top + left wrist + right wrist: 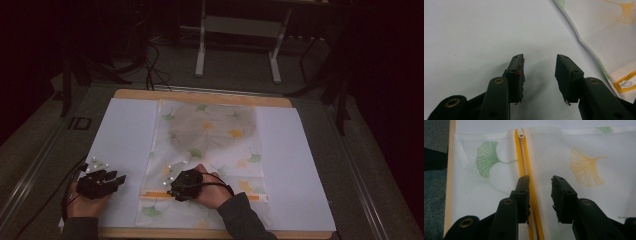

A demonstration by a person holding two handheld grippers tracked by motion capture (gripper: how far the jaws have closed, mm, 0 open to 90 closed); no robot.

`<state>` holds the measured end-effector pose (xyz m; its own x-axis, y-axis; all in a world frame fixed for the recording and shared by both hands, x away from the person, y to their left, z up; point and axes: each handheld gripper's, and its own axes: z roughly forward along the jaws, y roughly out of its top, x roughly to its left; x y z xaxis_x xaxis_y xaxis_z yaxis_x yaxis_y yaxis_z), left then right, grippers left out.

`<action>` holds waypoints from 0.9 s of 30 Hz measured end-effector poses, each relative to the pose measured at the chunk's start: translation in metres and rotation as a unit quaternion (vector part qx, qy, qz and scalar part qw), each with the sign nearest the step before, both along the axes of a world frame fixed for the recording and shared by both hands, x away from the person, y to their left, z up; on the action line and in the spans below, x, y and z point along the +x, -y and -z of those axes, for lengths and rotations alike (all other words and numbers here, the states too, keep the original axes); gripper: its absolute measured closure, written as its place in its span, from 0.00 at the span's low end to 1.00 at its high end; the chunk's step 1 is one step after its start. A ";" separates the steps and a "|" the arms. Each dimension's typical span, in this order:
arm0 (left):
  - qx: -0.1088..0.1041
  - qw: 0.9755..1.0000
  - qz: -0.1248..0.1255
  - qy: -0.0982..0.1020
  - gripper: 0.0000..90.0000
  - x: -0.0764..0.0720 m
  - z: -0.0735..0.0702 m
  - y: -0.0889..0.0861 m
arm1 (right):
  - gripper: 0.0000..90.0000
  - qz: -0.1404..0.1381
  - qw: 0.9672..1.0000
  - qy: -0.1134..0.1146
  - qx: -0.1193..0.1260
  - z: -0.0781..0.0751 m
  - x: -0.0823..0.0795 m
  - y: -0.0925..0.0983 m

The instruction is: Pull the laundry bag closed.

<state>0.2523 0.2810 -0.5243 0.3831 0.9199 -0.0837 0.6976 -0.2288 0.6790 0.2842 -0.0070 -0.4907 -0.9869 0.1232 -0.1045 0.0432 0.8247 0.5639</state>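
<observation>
A white mesh bag [207, 145] printed with green and yellow leaves lies flat in the middle of the table. An orange zipper [250, 197] runs across the bag near its front edge. My right gripper [172, 190] hovers over the zipper's left part. In the right gripper view its jaws [540, 182] stand apart, the left one lying over the orange zipper [524, 157], and the white pull [520, 133] sits farther ahead. My left gripper [117, 179] rests left of the bag, open [540, 62] over bare white sheet, with the bag's edge [604, 37] off to its right.
A white sheet [290, 160] covers the wooden table [200, 95] under the bag. The table's front edge [150, 232] is close to my hands. A metal stand [237, 30] and cables lie on the dark floor beyond the table.
</observation>
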 end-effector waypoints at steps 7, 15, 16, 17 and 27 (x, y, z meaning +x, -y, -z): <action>0.000 1.000 0.000 0.001 0.66 0.000 0.000 0.000 | 0.76 -0.006 1.000 -0.001 0.003 0.002 0.000 -0.008; 0.000 1.000 0.000 0.002 0.66 0.000 -0.001 -0.002 | 0.78 -0.011 1.000 -0.004 -0.001 0.007 -0.001 -0.017; 0.000 1.000 0.000 0.002 0.66 0.000 -0.001 -0.002 | 0.78 -0.012 1.000 -0.004 -0.001 0.008 0.000 -0.018; 0.000 1.000 0.000 0.002 0.66 0.000 -0.001 -0.002 | 0.78 -0.011 1.000 -0.005 -0.001 0.008 0.000 -0.019; 0.001 1.000 0.002 0.002 0.66 0.000 -0.001 -0.002 | 0.78 -0.018 1.000 -0.005 0.003 0.009 0.000 -0.030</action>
<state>0.2528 0.2826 -0.5230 0.3862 0.9189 -0.0800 0.6946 -0.2326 0.6808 0.2847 0.0227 -0.4993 -0.9917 0.0884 -0.0934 0.0196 0.8221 0.5691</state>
